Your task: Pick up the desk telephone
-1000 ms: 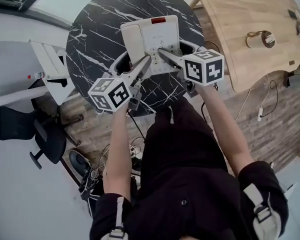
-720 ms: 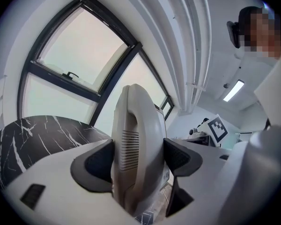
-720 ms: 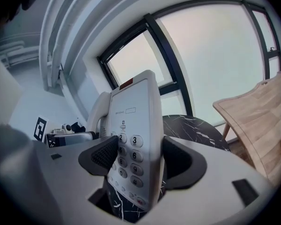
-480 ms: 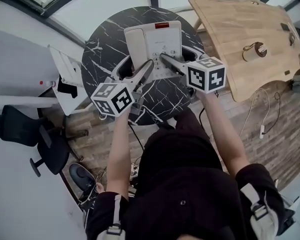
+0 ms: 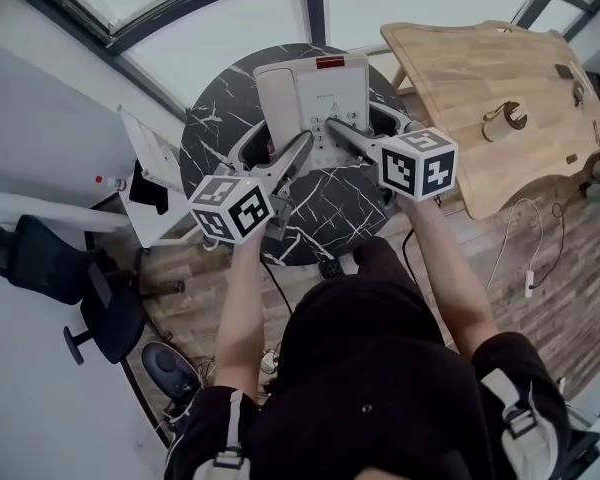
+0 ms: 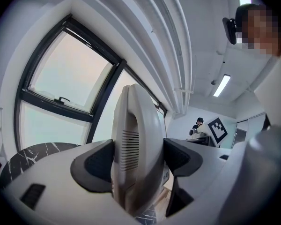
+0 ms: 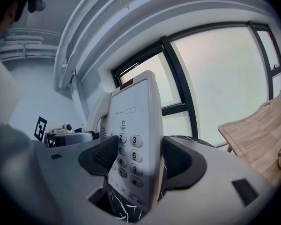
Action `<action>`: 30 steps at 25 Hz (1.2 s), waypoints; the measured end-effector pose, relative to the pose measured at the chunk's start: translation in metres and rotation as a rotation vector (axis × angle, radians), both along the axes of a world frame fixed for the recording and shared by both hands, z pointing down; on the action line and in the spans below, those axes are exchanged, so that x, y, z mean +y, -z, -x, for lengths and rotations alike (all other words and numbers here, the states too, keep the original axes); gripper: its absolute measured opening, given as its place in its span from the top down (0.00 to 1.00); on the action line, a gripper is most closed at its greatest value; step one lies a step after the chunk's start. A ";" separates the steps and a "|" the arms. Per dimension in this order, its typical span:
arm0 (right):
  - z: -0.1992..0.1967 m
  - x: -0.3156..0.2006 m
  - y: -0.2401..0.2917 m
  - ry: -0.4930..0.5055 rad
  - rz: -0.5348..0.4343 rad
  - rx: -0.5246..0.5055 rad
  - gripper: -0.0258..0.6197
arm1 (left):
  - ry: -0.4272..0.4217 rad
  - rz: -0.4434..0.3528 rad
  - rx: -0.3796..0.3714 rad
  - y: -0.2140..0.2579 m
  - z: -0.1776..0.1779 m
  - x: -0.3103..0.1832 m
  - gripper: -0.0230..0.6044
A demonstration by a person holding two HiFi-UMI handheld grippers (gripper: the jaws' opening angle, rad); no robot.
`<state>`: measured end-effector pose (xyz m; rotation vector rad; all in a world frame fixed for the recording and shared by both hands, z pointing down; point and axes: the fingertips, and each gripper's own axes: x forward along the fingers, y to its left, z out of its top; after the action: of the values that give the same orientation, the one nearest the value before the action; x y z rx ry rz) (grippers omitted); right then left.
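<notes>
The white desk telephone [image 5: 320, 88] is held above the round black marble table [image 5: 325, 213], overlapping its far rim in the head view. My left gripper [image 5: 278, 136] is shut on the phone's left side, where the handset [image 6: 136, 139] fills the gap between the dark pads in the left gripper view. My right gripper [image 5: 362, 118] is shut on the phone's right edge, beside the keypad [image 7: 131, 149]. In the right gripper view, marble shows under the phone's lower edge. Both marker cubes sit close to the person's hands.
A light wooden desk [image 5: 480, 88] stands right of the table, with a cable hanging off it. A white rack [image 5: 150, 183] and a black office chair [image 5: 50, 268] are on the left. Large windows run behind the table. Cables lie on the floor by the table's foot.
The telephone has come up with both grippers shut on it and now overlaps the table's far rim instead of its middle. The table looks smaller and farther away.
</notes>
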<state>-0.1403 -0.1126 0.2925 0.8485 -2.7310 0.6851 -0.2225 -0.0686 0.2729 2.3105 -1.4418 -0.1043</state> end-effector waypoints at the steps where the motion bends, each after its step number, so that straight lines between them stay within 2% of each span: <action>1: -0.001 0.001 0.003 -0.002 -0.005 -0.003 0.47 | 0.000 -0.004 -0.001 0.003 -0.001 0.001 0.41; 14: -0.015 0.013 0.007 -0.009 -0.031 -0.015 0.47 | -0.001 -0.006 -0.014 0.006 -0.015 0.013 0.41; 30: -0.012 0.020 0.000 -0.012 -0.022 -0.011 0.47 | -0.009 0.010 -0.020 -0.001 -0.012 0.020 0.41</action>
<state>-0.1281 -0.0922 0.2926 0.8687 -2.7508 0.6646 -0.2109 -0.0489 0.2737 2.3158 -1.4380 -0.0712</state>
